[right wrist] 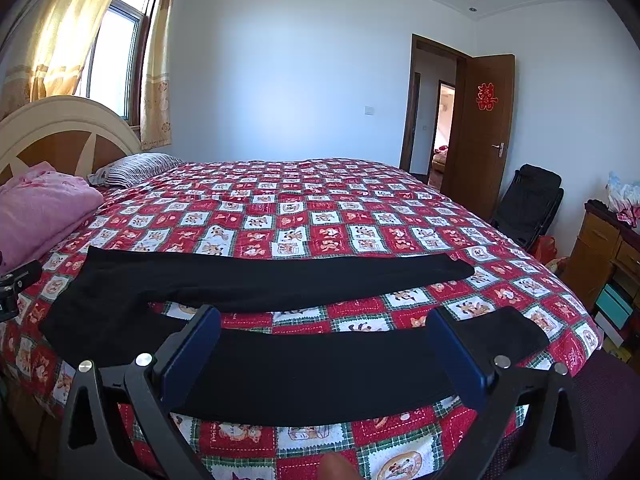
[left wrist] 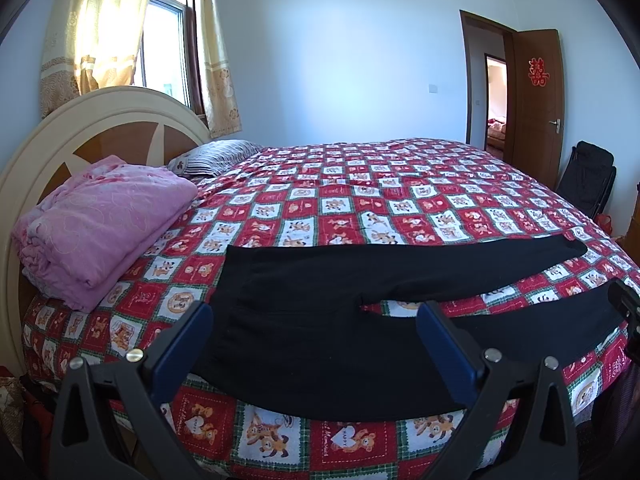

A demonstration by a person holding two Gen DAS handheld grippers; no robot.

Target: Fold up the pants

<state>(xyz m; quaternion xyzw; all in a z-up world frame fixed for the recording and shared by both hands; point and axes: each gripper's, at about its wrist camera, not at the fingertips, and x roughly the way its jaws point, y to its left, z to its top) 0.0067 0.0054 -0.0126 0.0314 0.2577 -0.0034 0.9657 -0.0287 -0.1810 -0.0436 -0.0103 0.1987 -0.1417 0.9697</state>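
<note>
The pants (left wrist: 304, 320) are matt black cloth, soft and unshiny, lying under and between the blue plastic fingers (left wrist: 182, 350). Ahead of the fingers, the bedspread (left wrist: 400, 200) is printed cotton-like cloth; further ahead, the door (right wrist: 484, 140) is smooth, slightly glossy brown wood.

Two low fisheye views across a bed (left wrist: 400, 184) from its near edge.
Both face the far wall; the left view sits nearer the headboard (left wrist: 80, 128), and both share the pants (left wrist: 320, 280) and door (right wrist: 480, 128).

Daylight through the window (left wrist: 164, 48) blew out the curtains (left wrist: 100, 28); frames stayed sharp, fisheye-bent, corners vignetted black.
</note>
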